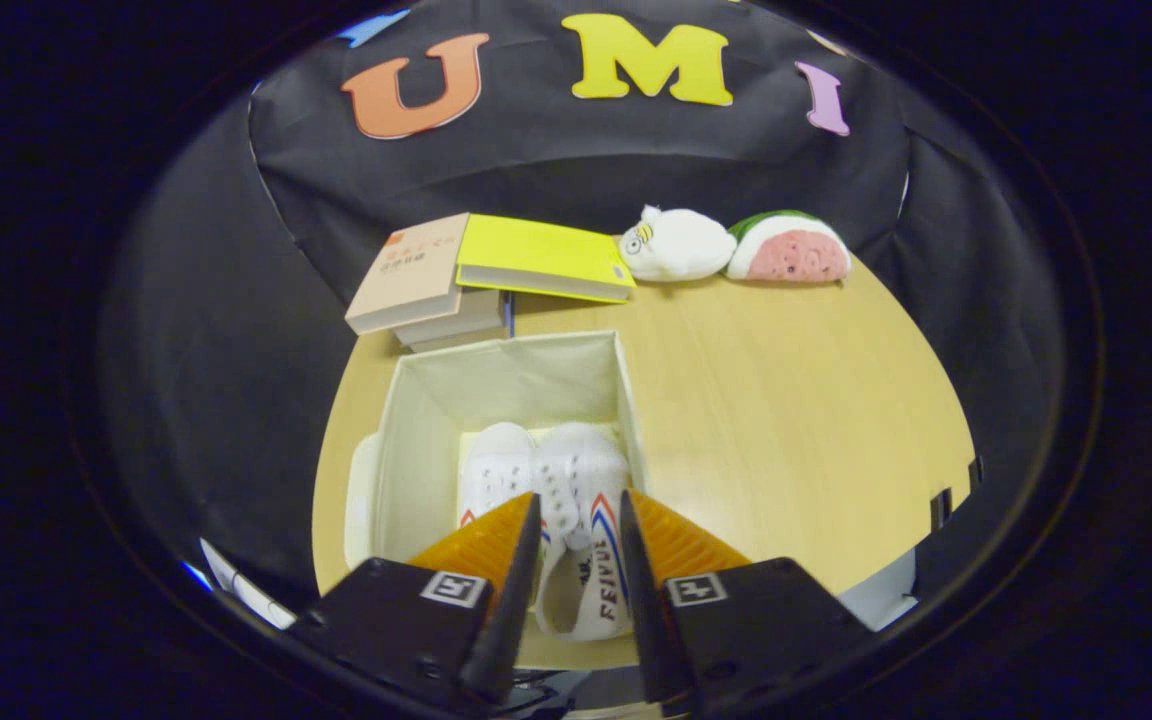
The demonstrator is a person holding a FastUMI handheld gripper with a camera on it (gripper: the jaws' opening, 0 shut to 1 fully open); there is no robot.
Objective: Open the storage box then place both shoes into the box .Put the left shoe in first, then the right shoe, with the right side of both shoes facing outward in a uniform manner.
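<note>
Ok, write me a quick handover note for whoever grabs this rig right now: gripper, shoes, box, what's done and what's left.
Hand-held gripper: fingers straddle the heel of the right-hand white sneaker over the box; whether both press on it I cannot tell.
Storage box: open, on the wooden table.
Other white sneaker: already inside, beside the first.
Done: box opened, one shoe in.
Left: let go of the second shoe, check that both face the same way.
</note>
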